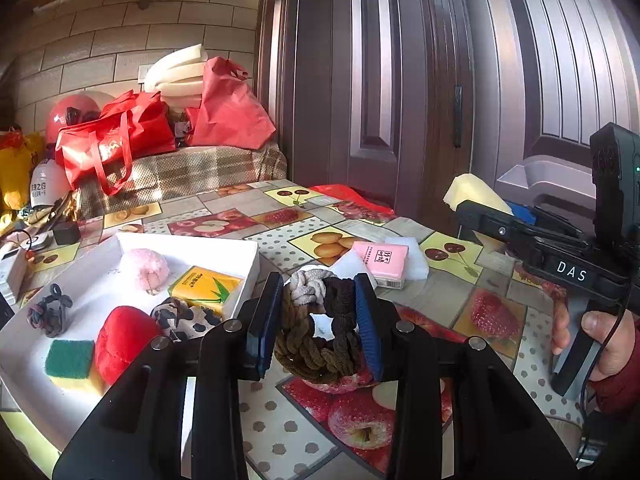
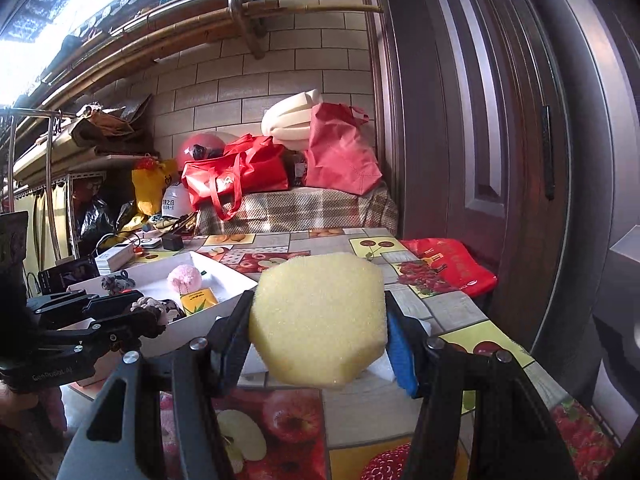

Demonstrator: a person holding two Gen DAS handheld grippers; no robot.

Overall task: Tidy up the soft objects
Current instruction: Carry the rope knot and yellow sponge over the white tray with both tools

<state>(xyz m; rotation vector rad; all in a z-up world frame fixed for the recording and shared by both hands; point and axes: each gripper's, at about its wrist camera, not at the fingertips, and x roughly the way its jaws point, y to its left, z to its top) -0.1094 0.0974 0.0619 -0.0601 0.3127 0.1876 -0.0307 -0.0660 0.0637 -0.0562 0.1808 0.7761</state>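
Tray (image 1: pixel 248 256) on counter (image 1: pixel 496 280) already holds six soft items, left claw (image 1: pixel 320 320) clamped on braided scrunchie (image 1: pixel 316 336) and right claw (image 2: pixel 320 336) on yellow sponge (image 2: pixel 320 316), both aloft and undelivered; pink packet (image 1: pixel 384 258) remains on counter.

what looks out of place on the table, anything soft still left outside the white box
Yes. A pink packet and white foam pieces still lie on the tablecloth, outside the white box that holds the other soft items. Nothing looks spilled or damaged.
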